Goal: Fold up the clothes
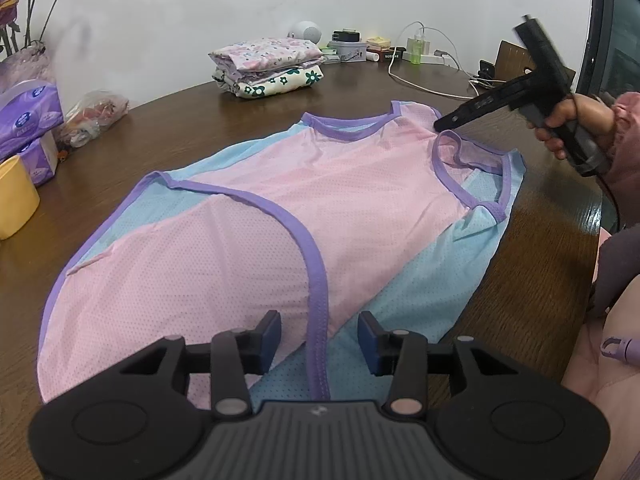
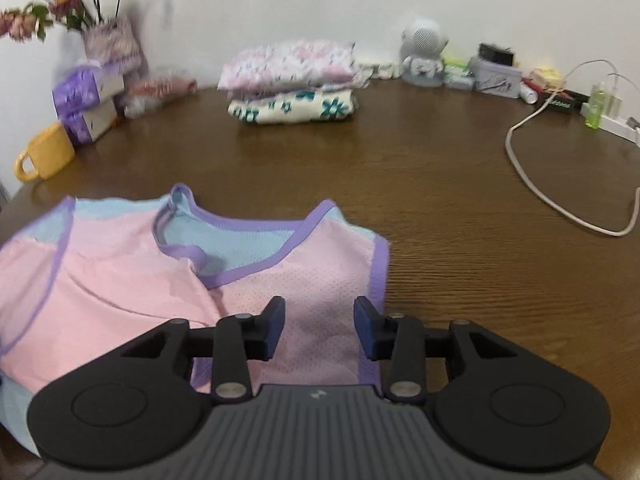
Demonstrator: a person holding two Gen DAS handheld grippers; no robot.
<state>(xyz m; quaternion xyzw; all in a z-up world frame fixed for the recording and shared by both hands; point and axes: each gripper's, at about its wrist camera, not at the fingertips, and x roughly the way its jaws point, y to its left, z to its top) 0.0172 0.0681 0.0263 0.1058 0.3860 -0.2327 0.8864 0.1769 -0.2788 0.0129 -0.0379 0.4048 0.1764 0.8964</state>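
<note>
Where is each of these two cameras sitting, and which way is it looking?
Left wrist: rides the left gripper, looking along the pink and blue top from its hem; the right gripper and hand show.
Right wrist: rides the right gripper over the top's neckline, facing the wall.
Shared: the top, folded pile, yellow mug.

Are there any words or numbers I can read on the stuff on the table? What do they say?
No words here are clear enough to read.
Purple tissue packs: a round blue logo with print, too blurred to read.
Dark box by the green bottle: a row of small light characters, too small to read.
Grey tin: a dark pattern, no letters I can make out.
Hand-held gripper body: a tiny emblem, not letters.
</note>
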